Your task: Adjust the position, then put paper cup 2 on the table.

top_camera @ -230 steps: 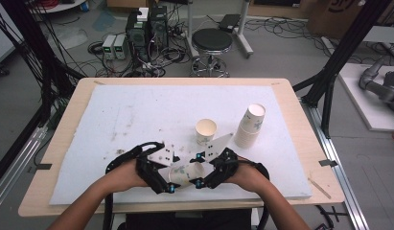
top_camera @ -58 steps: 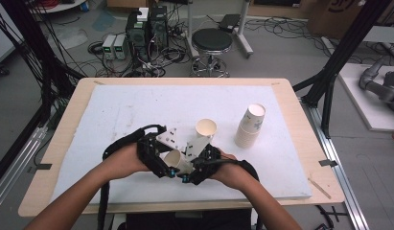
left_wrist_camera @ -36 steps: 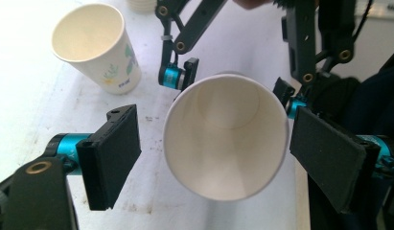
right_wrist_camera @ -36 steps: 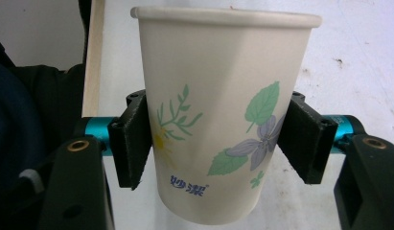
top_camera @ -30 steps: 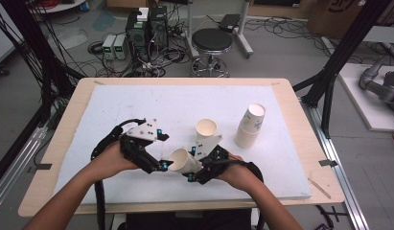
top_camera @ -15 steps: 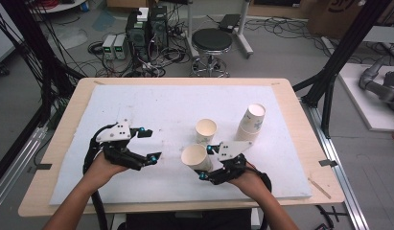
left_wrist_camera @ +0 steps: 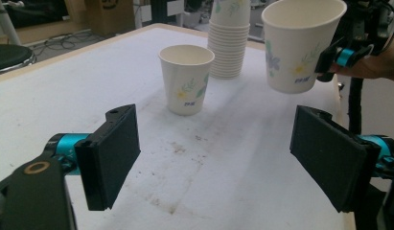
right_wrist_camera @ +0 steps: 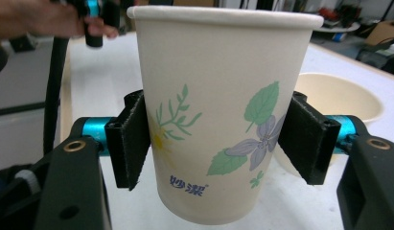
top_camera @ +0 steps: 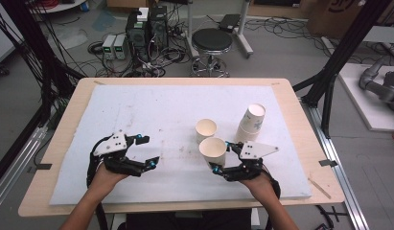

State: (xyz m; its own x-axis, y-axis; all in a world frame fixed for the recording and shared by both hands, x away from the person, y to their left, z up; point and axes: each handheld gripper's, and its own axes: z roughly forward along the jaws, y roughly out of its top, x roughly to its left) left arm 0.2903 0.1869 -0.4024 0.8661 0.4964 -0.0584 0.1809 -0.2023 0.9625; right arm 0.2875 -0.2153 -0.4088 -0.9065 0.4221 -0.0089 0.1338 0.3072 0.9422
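Observation:
My right gripper (top_camera: pixel 220 157) is shut on a flower-printed paper cup (top_camera: pixel 213 149), which it holds upright just above the white mat near the front; its pads (right_wrist_camera: pixel 132 139) press both sides of the cup (right_wrist_camera: pixel 218 110). A second cup (top_camera: pixel 205 128) stands upright on the mat just behind it. A tilted stack of cups (top_camera: pixel 252 122) stands to the right. My left gripper (top_camera: pixel 147 150) hovers open at the front left with nothing between its jaws (left_wrist_camera: pixel 218 158). The left gripper view shows the standing cup (left_wrist_camera: pixel 186 76), the stack (left_wrist_camera: pixel 230 43) and the held cup (left_wrist_camera: pixel 300 45).
A white foam mat (top_camera: pixel 151 110) covers the wooden table (top_camera: pixel 65 120). The mat has faint brown stains near its middle. A stool (top_camera: pixel 212 40), electronics boxes and cables lie on the floor beyond the far edge. Black frame posts stand at both sides.
Both grippers were together on the cup. The left gripper let go and drew away to the left. The right gripper turned the cup upright and carried it right, beside the standing cup.

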